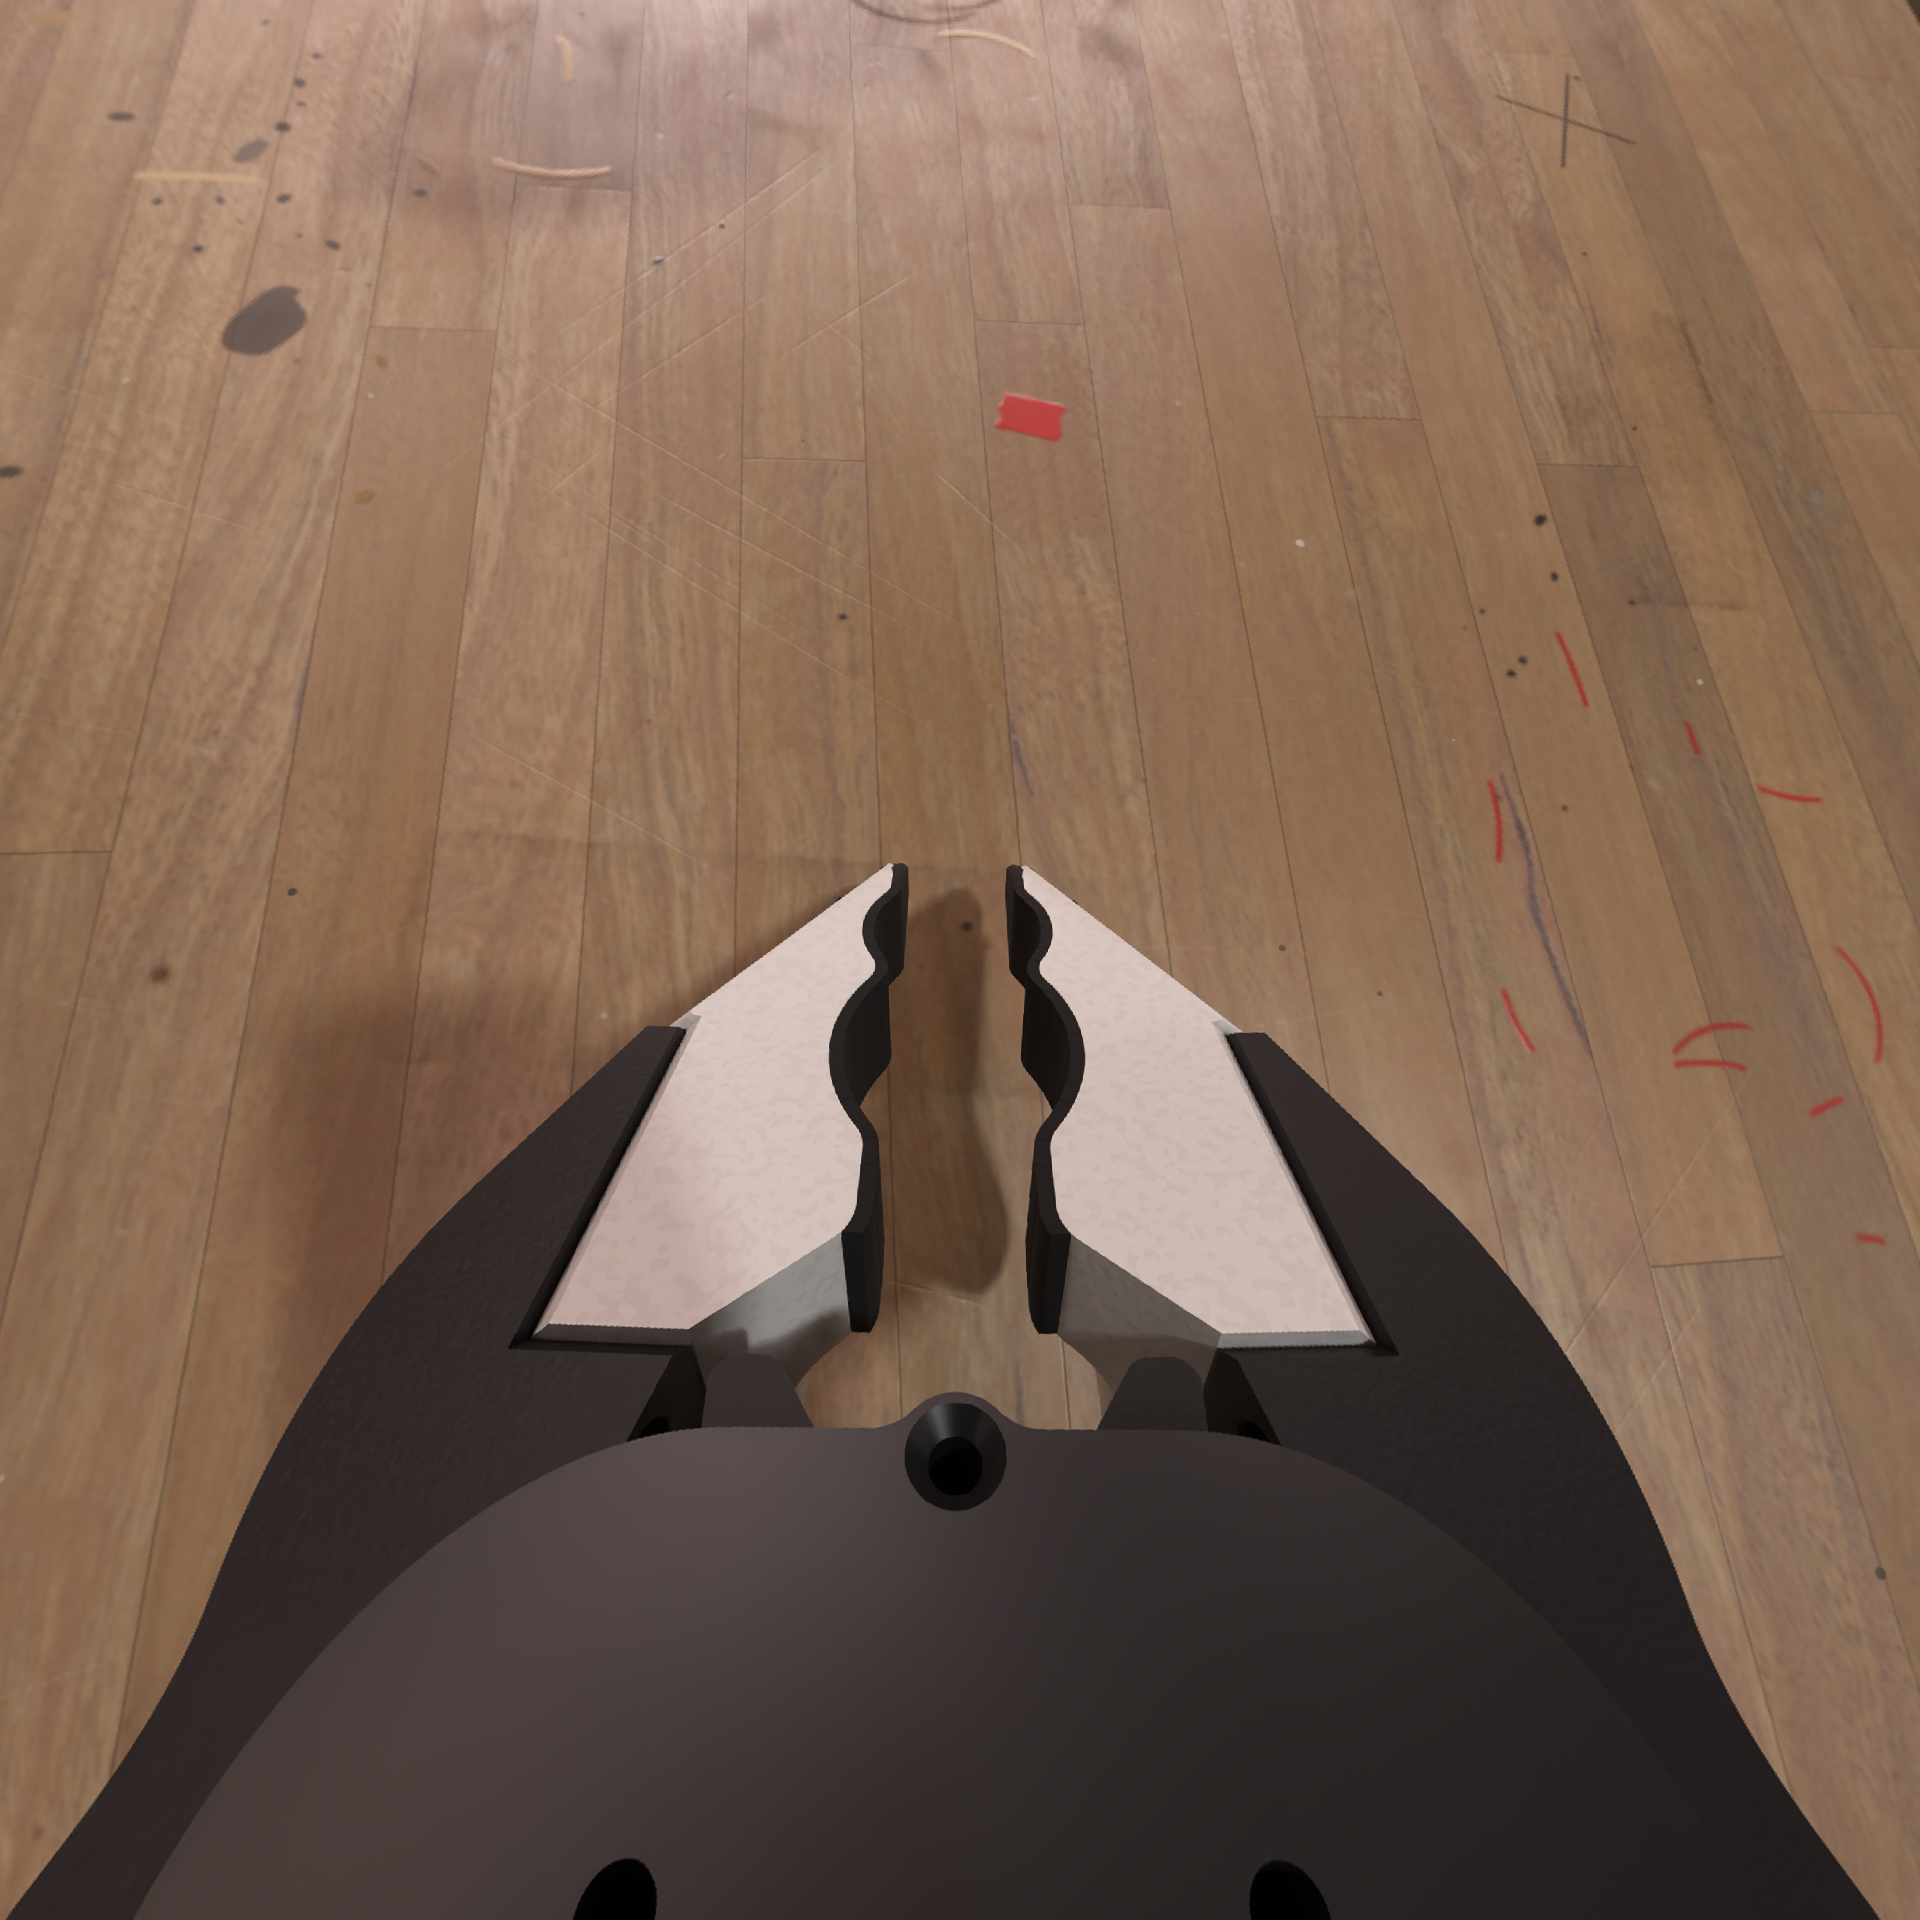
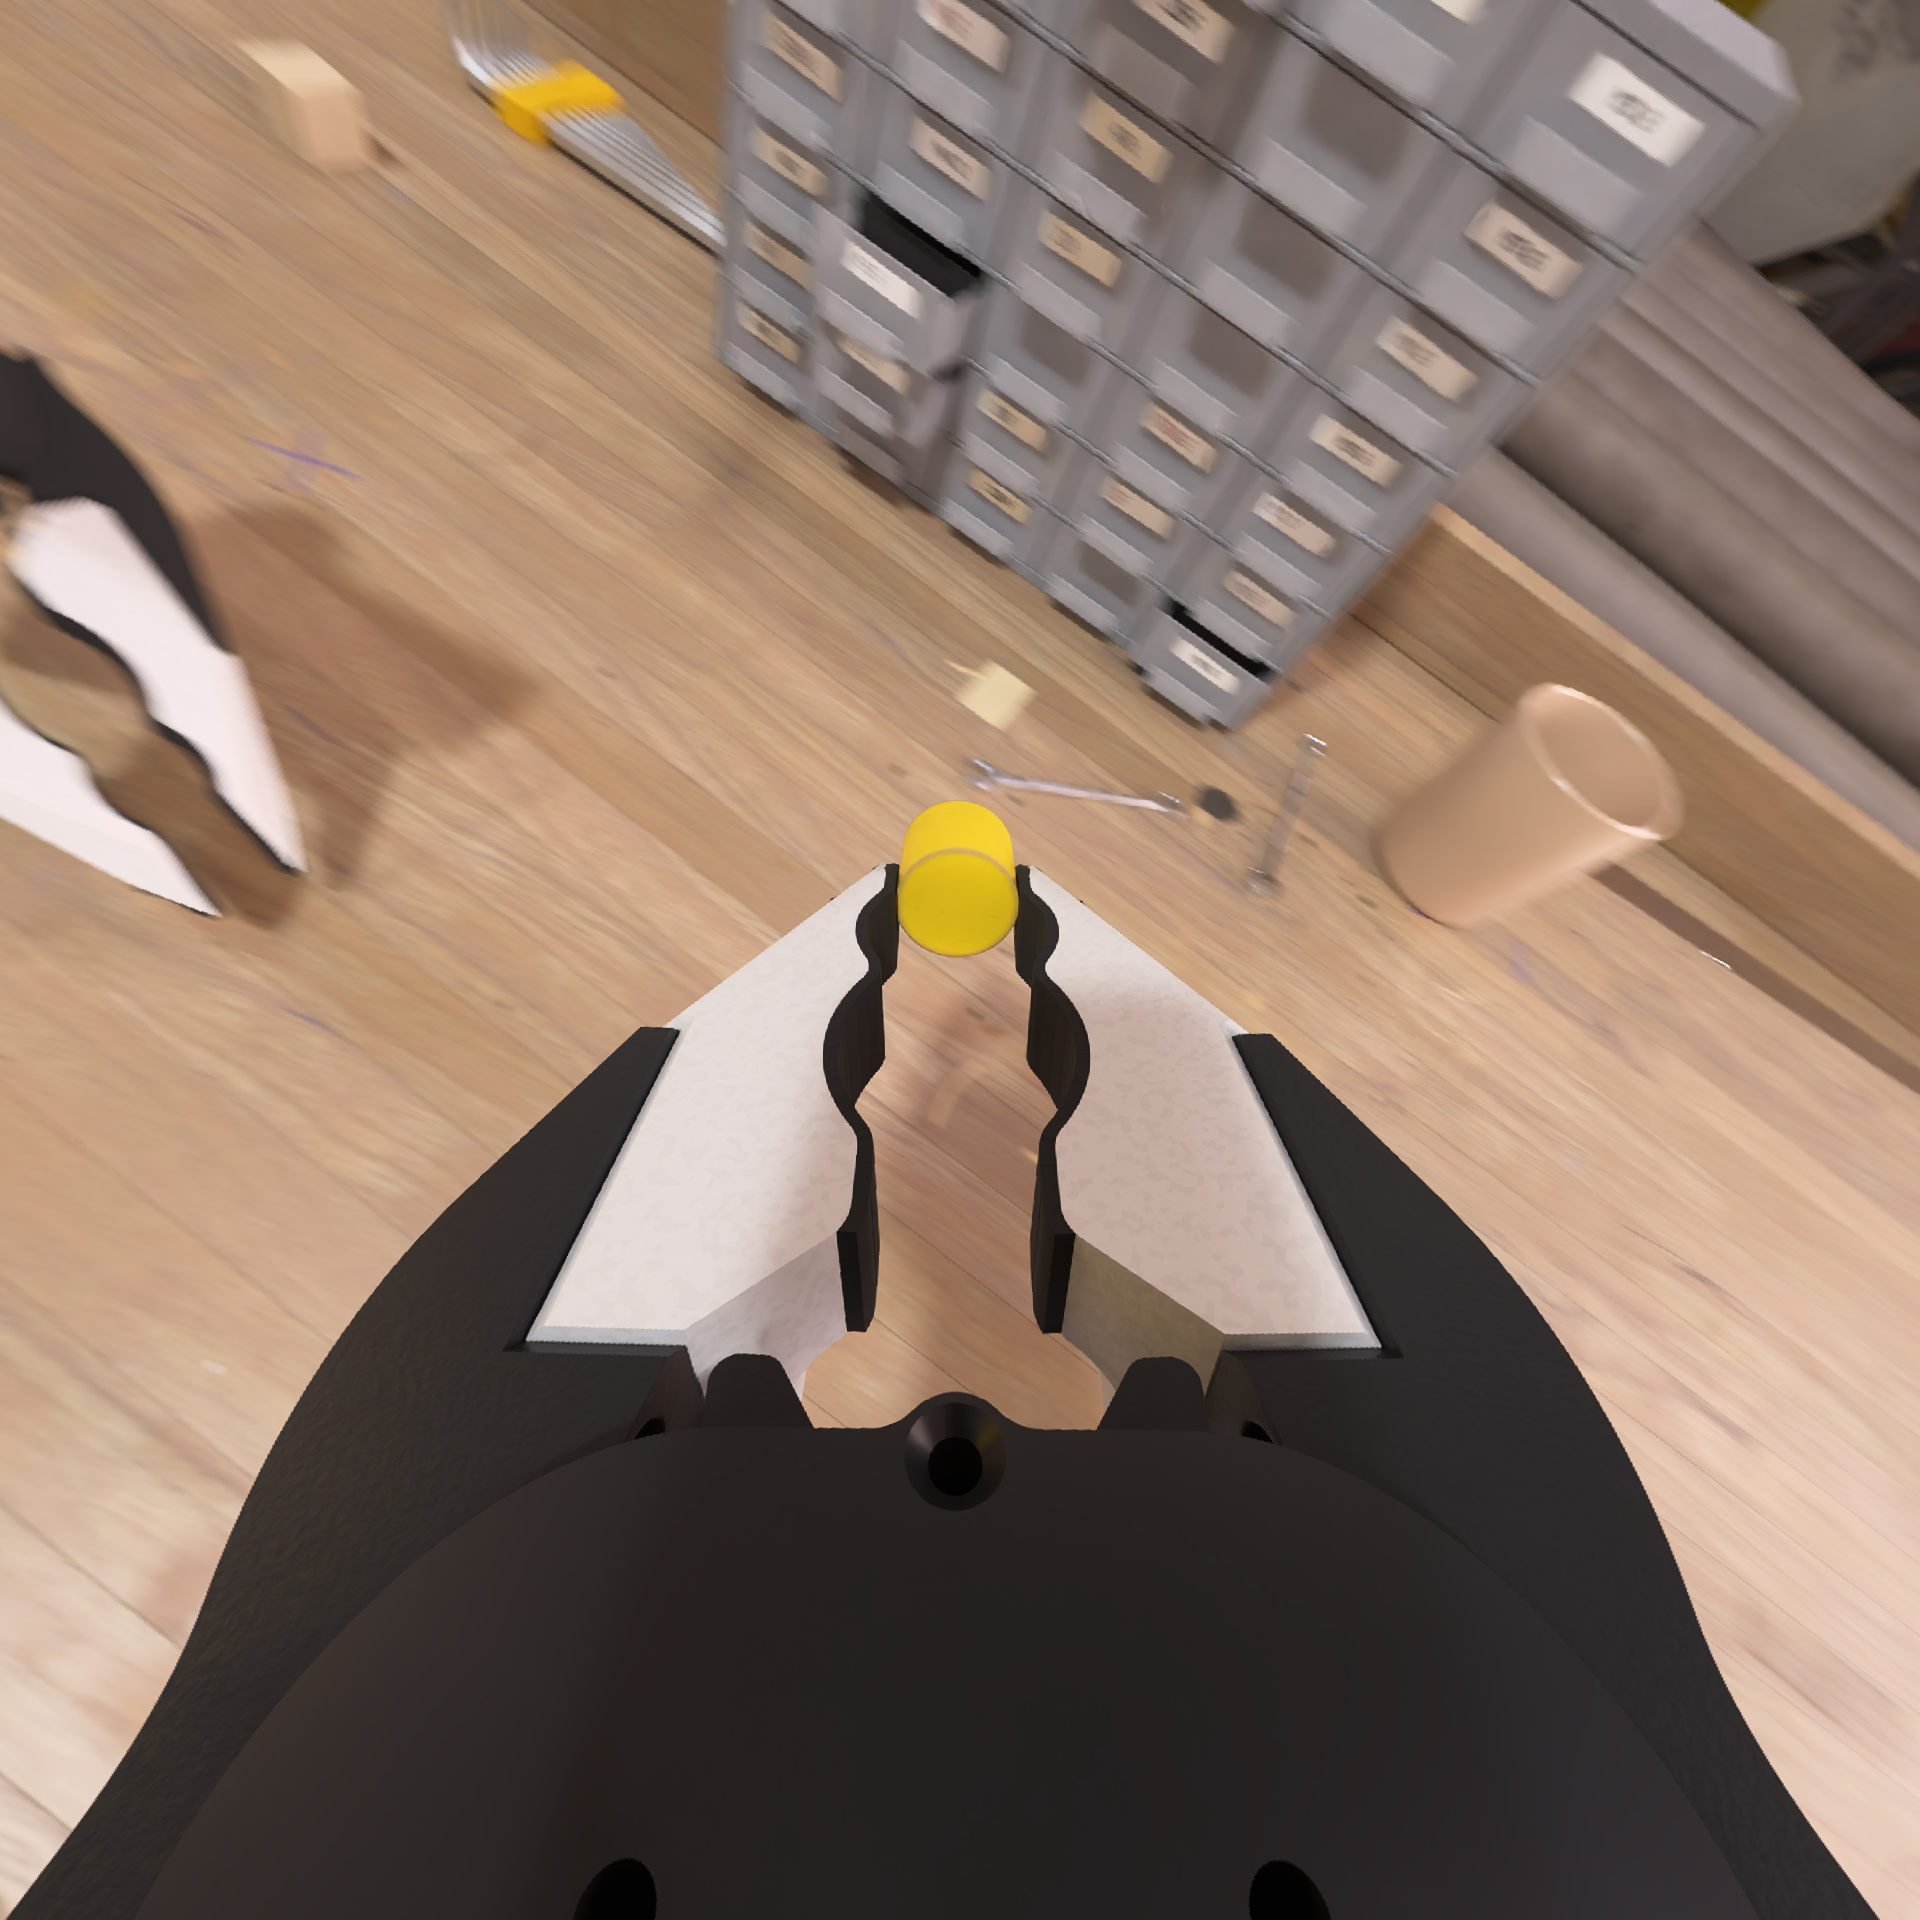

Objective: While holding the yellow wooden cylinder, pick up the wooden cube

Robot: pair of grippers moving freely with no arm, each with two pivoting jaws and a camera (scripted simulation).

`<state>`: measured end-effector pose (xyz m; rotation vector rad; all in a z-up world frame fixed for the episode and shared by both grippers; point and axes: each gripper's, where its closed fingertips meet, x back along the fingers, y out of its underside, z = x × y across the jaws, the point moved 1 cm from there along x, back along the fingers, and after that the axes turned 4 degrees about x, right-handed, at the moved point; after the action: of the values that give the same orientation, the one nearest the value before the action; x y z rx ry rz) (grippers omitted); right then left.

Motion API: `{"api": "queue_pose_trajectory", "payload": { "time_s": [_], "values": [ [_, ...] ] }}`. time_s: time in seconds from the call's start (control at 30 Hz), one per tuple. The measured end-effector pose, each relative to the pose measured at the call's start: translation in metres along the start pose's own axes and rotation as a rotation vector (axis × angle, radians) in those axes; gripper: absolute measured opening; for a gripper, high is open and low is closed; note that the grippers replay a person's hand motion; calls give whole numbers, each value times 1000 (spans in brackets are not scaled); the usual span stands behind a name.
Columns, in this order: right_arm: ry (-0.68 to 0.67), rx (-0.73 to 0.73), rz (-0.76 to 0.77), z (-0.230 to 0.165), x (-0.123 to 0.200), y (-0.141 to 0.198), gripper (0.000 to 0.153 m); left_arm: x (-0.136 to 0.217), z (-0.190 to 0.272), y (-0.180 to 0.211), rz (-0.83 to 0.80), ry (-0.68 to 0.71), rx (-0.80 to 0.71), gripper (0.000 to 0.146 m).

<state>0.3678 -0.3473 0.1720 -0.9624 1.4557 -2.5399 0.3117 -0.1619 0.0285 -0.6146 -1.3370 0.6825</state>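
My right gripper point(image 2: 956, 883) is shut on the yellow wooden cylinder point(image 2: 956, 899) and grips it at the fingertips above the wooden tabletop point(image 2: 520, 1039). A pale wooden cube point(image 2: 312, 104) lies far off at the upper left, blurred. A smaller pale block point(image 2: 995, 691) lies ahead near the drawer cabinet. My left gripper point(image 1: 956, 883) is open and empty over bare planks, with neither block in its view. It also shows at the left edge of the right wrist view point(image 2: 255, 891).
A grey drawer cabinet point(image 2: 1195, 312) stands ahead on the right. A tan cup point(image 2: 1527, 810) lies on its side at the right. A wrench point(image 2: 1081, 795), a long bolt point(image 2: 1288, 810) and a yellow-banded key set point(image 2: 561, 104) lie about. A red tape scrap point(image 1: 1031, 416) is ahead of the left gripper.
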Motion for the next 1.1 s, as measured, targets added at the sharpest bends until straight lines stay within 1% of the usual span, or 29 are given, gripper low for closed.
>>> {"api": "queue_pose_trajectory", "payload": {
  "time_s": [0.1,0.13,0.2,0.3,0.43,0.5,0.57,0.67,0.73,0.8,0.87,0.93,1.1],
  "values": [
    [-103,-55,109,-53,-24,-15,21,3,0,-1,22,-21,-10,19],
    [-131,-73,128,-69,-35,-16,21,5,-1,0,17,-28,-17,19],
    [-175,-111,167,-95,-56,-14,21,13,-8,2,12,-101,-32,19],
    [-241,-199,228,-124,-82,-11,21,31,-9,2,25,-148,-43,19],
    [-239,-104,221,-139,-100,-4,21,68,-10,8,28,-234,-61,19],
    [-253,-86,232,-142,-100,-3,21,91,-11,12,44,-271,-54,19],
    [-241,-63,246,-142,-97,-3,21,117,-16,19,52,-336,-52,19],
    [-242,-54,248,-143,-97,-3,21,162,-30,32,47,-447,-36,19],
    [-246,-50,239,-144,-98,-2,21,198,-43,40,46,-533,-20,20],
    [-253,-43,230,-146,-99,-1,21,234,-62,46,43,-621,-10,26],
    [-260,-34,225,-147,-99,-1,21,263,-91,56,-9,-694,-4,33],
    [-267,-24,217,-149,-100,0,21,281,-127,72,-106,-738,8,41],
    [-291,18,191,-156,-102,3,21,292,-218,114,-451,-762,-45,57]
  ]
}}
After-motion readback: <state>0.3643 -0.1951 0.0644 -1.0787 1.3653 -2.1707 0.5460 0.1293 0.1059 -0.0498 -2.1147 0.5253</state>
